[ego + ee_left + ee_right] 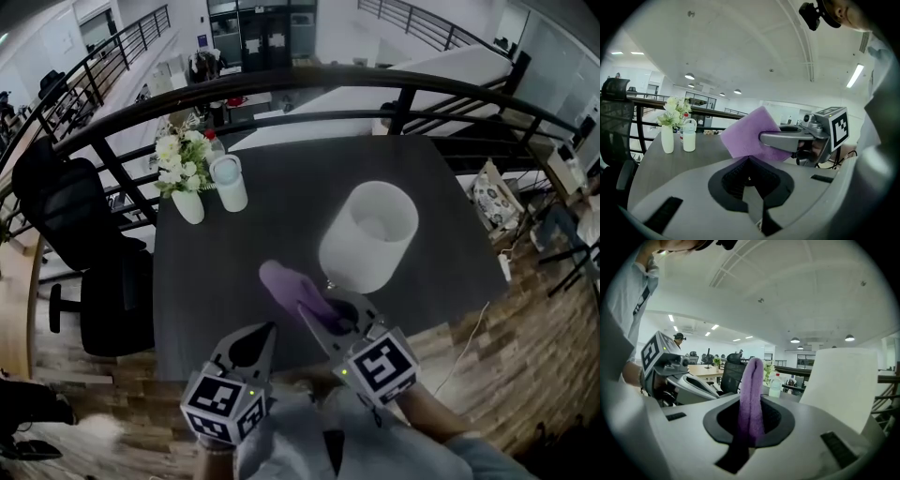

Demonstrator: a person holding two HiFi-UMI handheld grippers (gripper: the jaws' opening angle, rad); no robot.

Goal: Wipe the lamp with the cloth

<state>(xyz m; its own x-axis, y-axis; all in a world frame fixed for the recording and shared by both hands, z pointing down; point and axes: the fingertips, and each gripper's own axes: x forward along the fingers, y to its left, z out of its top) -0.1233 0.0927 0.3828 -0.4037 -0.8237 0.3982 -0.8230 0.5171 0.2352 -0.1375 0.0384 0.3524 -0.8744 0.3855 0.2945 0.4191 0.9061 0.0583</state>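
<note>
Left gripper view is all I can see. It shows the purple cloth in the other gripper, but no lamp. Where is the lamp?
Observer: The lamp, with a white cylindrical shade, stands on the dark table, just ahead and to the right of the right gripper.
Operator: Is the cloth touching it?
Observer: No. In the right gripper view the purple cloth stands left of the shade, with a gap between them.
Operator: How does the cloth sit in that gripper?
Observer: The right gripper view shows the jaws shut on the cloth, which is folded over and rises upright from between them.
</note>
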